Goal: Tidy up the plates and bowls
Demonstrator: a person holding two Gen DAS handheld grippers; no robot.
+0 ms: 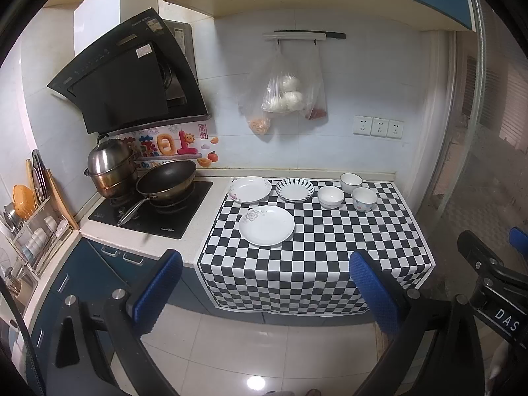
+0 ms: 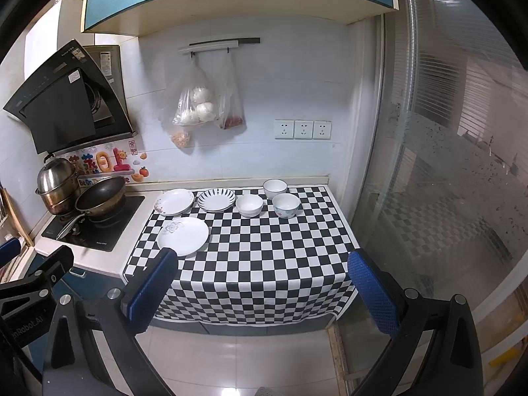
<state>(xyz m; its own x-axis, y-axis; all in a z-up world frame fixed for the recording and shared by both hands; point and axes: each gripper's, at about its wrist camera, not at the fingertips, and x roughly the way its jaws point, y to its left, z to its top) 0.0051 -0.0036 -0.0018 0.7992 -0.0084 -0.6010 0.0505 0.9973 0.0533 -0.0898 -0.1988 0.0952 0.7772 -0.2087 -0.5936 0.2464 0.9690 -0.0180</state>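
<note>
Jaws on both my left gripper (image 1: 265, 292) and right gripper (image 2: 264, 292) stood spread wide, gripping nothing, well back from the checkered cloth (image 2: 264, 250) — on it sat three plates (image 2: 183, 236) at left, three bowls (image 2: 249, 205) at right.

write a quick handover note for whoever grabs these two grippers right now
Left gripper open, empty, held back from the counter. Right gripper the same.
On the checkered cloth: three plates, the near plate, flowered plate and striped plate; three bowls, plain bowl, back bowl and patterned bowl.
Nothing stacked yet. All sorting left.
</note>
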